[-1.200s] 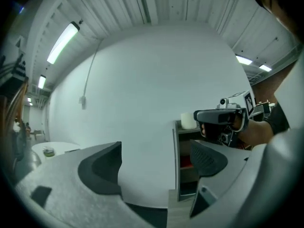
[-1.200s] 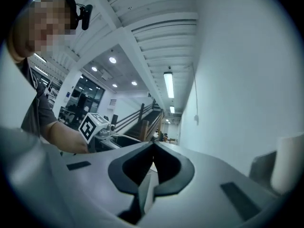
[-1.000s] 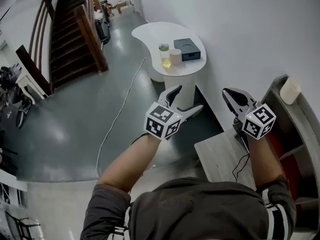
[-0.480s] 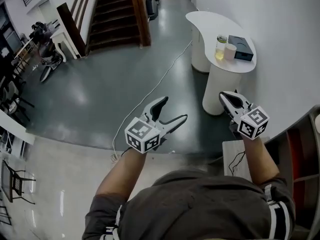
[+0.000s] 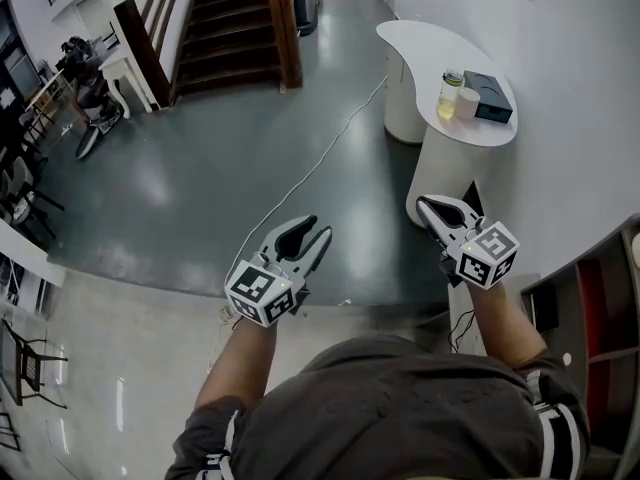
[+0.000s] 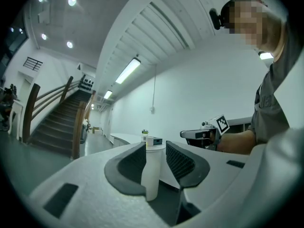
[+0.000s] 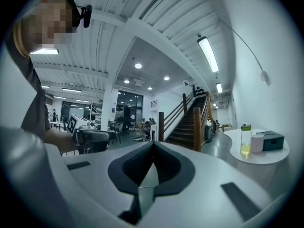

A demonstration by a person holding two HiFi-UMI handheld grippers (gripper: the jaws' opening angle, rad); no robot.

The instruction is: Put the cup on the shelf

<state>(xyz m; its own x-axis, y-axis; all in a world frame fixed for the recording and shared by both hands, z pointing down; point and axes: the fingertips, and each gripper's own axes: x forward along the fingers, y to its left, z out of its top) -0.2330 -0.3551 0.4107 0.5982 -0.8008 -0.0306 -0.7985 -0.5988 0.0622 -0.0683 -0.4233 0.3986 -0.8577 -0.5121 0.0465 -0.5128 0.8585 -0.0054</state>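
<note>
A pale cup [image 5: 466,103] stands on the white rounded table [image 5: 420,43], next to a jar of yellow liquid [image 5: 451,95] and a dark box [image 5: 490,96]. It also shows far off as the cup [image 7: 257,143] and the cup [image 6: 149,140]. The grey shelf [image 5: 600,298] runs down the right edge. My left gripper [image 5: 314,230] hovers over the floor, well short of the table. Its jaws are closing with a narrow gap and nothing between them [image 6: 155,146]. My right gripper [image 5: 425,204] is shut and empty [image 7: 153,144], and points at the table's pedestal.
A wooden staircase [image 5: 230,18] rises at the back. A white cable [image 5: 320,168] trails across the dark floor. Chairs and desks [image 5: 85,98] stand at the far left. The table's white pedestal [image 5: 440,168] is just beyond the right gripper.
The left gripper's jaws have narrowed from wide open to a slim gap. The view has swung away from the shelf, and both grippers sit lower and farther from the table.
</note>
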